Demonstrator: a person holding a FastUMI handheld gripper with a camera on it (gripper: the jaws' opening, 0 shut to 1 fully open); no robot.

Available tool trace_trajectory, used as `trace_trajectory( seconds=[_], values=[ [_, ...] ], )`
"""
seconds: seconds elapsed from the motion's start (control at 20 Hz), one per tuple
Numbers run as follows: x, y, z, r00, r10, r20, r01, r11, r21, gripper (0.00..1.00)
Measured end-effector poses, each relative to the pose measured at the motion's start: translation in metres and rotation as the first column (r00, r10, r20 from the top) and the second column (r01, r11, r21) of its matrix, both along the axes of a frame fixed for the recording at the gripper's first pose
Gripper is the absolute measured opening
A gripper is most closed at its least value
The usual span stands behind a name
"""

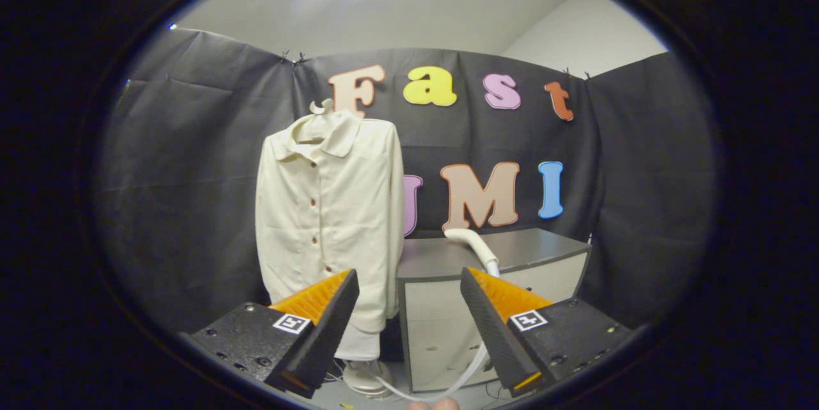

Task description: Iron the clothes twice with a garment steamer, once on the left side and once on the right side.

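- One cream button-up shirt [329, 218] hangs on a hanger before the black cloth wall, beyond the left finger
- Grey cabinet [492, 256] stands just beside it
- White steamer head [472, 245] lies on the cabinet top, its hose trailing down
- Gripper [409, 320] fingers spread apart, grasping nothing

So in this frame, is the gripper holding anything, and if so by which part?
Nothing is held. The gripper is open, its fingers apart with only air between them. The steamer lies on the cabinet beyond them, beside the hanging shirt.
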State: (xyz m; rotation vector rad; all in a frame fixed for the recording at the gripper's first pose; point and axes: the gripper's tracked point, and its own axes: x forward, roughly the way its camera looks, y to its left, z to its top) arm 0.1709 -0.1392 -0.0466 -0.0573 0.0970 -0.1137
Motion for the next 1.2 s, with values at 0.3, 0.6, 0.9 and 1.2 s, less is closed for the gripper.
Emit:
trace_trajectory(
  seconds=[0.3, 0.6, 0.9, 1.2],
  values=[
    [0.103, -0.089, -0.021, 0.999, -0.013, -0.034, 0.012, 1.0, -0.02, 0.97],
    [0.197, -0.154, -0.066, 0.992, -0.02, -0.122, 0.015, 0.999, -0.04, 0.97],
    [0.259, -0.183, -0.103, 0.974, -0.037, -0.223, 0.03, 0.999, -0.035, 0.87],
    [0.3, -0.194, -0.136, 0.933, -0.036, -0.358, 0.02, 0.999, -0.048, 0.72]
  ],
)
